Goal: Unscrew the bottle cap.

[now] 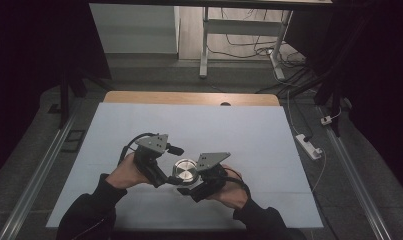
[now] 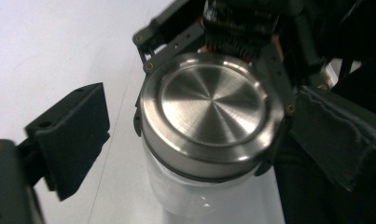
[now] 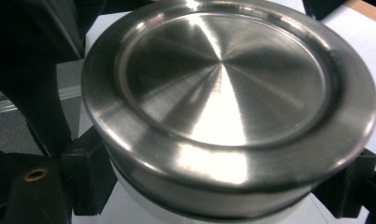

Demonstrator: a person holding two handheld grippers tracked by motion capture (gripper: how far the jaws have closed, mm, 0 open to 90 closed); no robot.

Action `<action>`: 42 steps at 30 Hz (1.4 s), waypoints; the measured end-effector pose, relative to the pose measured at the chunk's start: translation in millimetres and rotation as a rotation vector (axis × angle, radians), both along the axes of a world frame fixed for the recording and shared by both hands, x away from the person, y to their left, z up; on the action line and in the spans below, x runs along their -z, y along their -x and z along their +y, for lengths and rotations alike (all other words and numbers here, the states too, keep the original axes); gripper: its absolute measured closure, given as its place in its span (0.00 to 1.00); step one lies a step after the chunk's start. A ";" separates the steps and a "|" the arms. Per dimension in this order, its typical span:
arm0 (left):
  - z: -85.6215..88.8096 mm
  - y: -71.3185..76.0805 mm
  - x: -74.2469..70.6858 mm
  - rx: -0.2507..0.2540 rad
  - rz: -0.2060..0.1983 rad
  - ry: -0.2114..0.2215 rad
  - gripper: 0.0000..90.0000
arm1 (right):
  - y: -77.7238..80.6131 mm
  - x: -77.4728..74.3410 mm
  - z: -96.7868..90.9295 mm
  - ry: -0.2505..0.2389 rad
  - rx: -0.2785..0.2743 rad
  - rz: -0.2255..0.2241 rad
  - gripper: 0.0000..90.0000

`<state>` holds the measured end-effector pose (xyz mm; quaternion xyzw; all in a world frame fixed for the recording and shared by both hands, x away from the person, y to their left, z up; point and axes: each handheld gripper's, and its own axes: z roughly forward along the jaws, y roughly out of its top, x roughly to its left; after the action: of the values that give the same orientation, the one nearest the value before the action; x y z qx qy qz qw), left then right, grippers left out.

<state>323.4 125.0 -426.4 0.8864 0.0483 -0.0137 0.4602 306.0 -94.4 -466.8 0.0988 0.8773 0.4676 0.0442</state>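
Near the desk's (image 1: pixel 199 125) front edge, at about six o'clock on its pale sheet, a glass jar (image 2: pixel 185 191) with a brushed steel lid (image 1: pixel 184 170) stood upright between the two hands, its long axis vertical. The right tongs (image 1: pixel 188 186) were clamped on the jar just under the lid, coming in from roughly four o'clock; in the right gripper view their black jaws sat against either side of the glass beneath the lid's rim. The left tongs (image 1: pixel 165 181) stood apart, jaws flanking the lid without pressing on it; in the left gripper view one jaw hung clear at nine o'clock of the lid with bare desk between them, the other close by at three o'clock. From those tongs the lid lay straight ahead, so any fresh grip on it would probably call for closing across its width. Both hands were equally near. The desk carried a plain white-blue sheet over a wooden top. Beyond it, at twelve o'clock, lay a grey floor, a metal-legged frame and loose cables in a dim room, with a power strip (image 1: pixel 309 145) at three o'clock.
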 end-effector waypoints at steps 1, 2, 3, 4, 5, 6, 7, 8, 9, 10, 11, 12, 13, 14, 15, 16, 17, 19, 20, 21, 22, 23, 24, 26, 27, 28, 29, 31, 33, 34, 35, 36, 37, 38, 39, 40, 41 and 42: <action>-1.6 0.9 1.0 0.005 -0.014 -0.010 0.10 | 0.0 0.2 0.4 0.001 -0.002 -0.001 0.17; -3.0 1.8 1.7 0.002 -0.026 -0.016 0.12 | 0.1 0.3 0.5 0.003 -0.003 -0.003 0.17; -3.8 2.0 1.8 0.003 -0.030 -0.017 0.14 | 0.1 0.3 0.5 0.002 -0.003 -0.003 0.17; -4.0 2.0 1.6 0.010 -0.031 -0.008 0.16 | 0.1 0.2 0.3 0.002 -0.003 -0.001 0.17; -3.7 2.5 1.5 0.014 -0.029 0.005 0.21 | 0.0 0.1 0.1 0.001 0.002 -0.001 0.17; -4.1 2.9 1.4 0.005 -0.036 0.003 0.22 | -0.4 0.0 -0.3 0.001 0.006 -0.001 0.17; -4.5 3.2 1.6 -0.007 -0.035 0.006 0.23 | -0.9 -0.4 -1.0 0.002 0.011 -0.003 0.17; -5.0 3.4 1.7 -0.018 -0.036 0.006 0.23 | -1.3 -0.5 -1.3 0.002 0.018 -0.003 0.17; -5.8 4.0 2.0 -0.034 -0.038 0.007 0.23 | -1.6 -0.5 -1.6 0.003 0.026 -0.003 0.17; -7.0 4.7 2.1 -0.056 -0.041 0.007 0.23 | -2.0 -0.5 -1.8 0.003 0.036 0.000 0.17; -8.7 5.3 2.3 -0.081 -0.042 0.007 0.23 | -3.0 -0.3 -2.3 0.003 0.048 0.001 0.17; -10.2 5.9 2.4 -0.108 -0.048 0.004 0.23 | -3.9 -0.3 -2.8 0.003 0.064 0.003 0.17; -12.3 6.3 2.6 -0.139 -0.044 0.008 0.23 | -5.1 -0.5 -3.7 0.006 0.082 0.005 0.17; -14.5 6.6 2.8 -0.170 -0.038 0.013 0.23 | -6.3 -0.6 -4.5 0.006 0.103 0.004 0.17; -17.1 7.3 2.8 -0.202 -0.036 0.017 0.23 | -7.6 -0.7 -5.6 0.004 0.120 0.006 0.17; -19.6 8.3 2.2 -0.236 -0.041 0.012 0.23 | -8.9 -0.7 -6.6 -0.001 0.137 0.007 0.17; -23.2 10.2 1.9 -0.279 -0.039 0.015 0.23 | -10.0 -0.9 -7.6 -0.002 0.158 0.009 0.17; -29.6 14.4 0.9 -0.344 -0.054 0.014 0.23 | -12.0 -1.3 -9.5 -0.007 0.194 0.003 0.17; -31.8 15.8 0.4 -0.363 -0.062 0.014 0.23 | -12.4 -1.6 -10.4 -0.010 0.210 0.004 0.17; -32.8 16.3 -0.3 -0.367 -0.068 0.016 0.22 | -12.6 -2.1 -11.0 -0.012 0.222 0.000 0.17; -32.0 15.4 -1.1 -0.356 -0.061 0.028 0.22 | -12.2 -2.6 -11.4 -0.016 0.228 -0.004 0.17; -30.3 13.1 -2.1 -0.330 -0.030 0.049 0.18 | -12.2 -3.1 -11.8 -0.021 0.227 -0.009 0.17; -27.9 10.6 -3.6 -0.309 -0.004 0.059 0.13 | -12.0 -3.9 -12.1 -0.024 0.224 -0.005 0.17; -19.9 7.8 -7.5 -0.280 -0.005 0.066 0.08 | -11.4 -4.8 -12.0 -0.031 0.209 0.004 0.17; -17.2 6.3 -8.5 -0.263 0.005 0.064 0.05 | -11.4 -4.8 -11.9 -0.033 0.188 0.006 0.17; -13.0 4.9 -9.7 -0.242 0.007 0.062 0.04 | -11.4 -4.9 -11.9 -0.032 0.174 0.007 0.17; -9.0 3.8 -10.2 -0.209 0.009 0.064 0.04 | -11.2 -4.7 -11.6 -0.034 0.154 0.012 0.17; -1.2 2.0 -10.3 -0.133 0.005 0.057 0.04 | -9.9 -4.3 -10.2 -0.034 0.115 0.023 0.17; 3.8 1.1 -9.5 -0.082 0.001 0.052 0.05 | -7.6 -4.1 -8.0 -0.028 0.068 0.028 0.17; 5.3 0.9 -8.7 -0.056 -0.001 0.053 0.05 | -6.1 -3.9 -6.5 -0.026 0.049 0.025 0.17; 5.6 1.1 -7.8 -0.029 -0.002 0.056 0.06 | -4.7 -3.8 -4.9 -0.023 0.030 0.026 0.17; 5.2 1.5 -6.9 -0.009 -0.005 0.054 0.07 | -3.2 -3.7 -3.6 -0.022 0.012 0.024 0.17; 3.9 2.2 -6.0 0.006 -0.009 0.050 0.07 | -1.8 -3.5 -2.2 -0.022 -0.001 0.028 0.17; 2.4 3.1 -5.0 0.023 -0.017 0.046 0.09 | -0.7 -3.5 -1.2 -0.018 -0.015 0.025 0.17; 0.8 4.4 -3.9 0.040 -0.025 0.045 0.11 | 0.6 -3.5 -0.3 -0.015 -0.026 0.023 0.17; -0.9 5.3 -3.1 0.053 -0.030 0.042 0.12 | 1.6 -3.5 0.3 -0.013 -0.039 0.022 0.17; -2.7 6.3 -2.3 0.064 -0.034 0.039 0.13 | 2.5 -3.6 0.9 -0.008 -0.047 0.021 0.17; -4.1 7.6 -1.9 0.071 -0.045 0.033 0.16 | 3.2 -3.6 1.3 -0.003 -0.052 0.016 0.17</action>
<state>315.8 120.9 -424.5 0.8799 0.0063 -0.0110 0.4749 302.8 -93.0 -463.2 0.0796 0.8791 0.4692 0.0246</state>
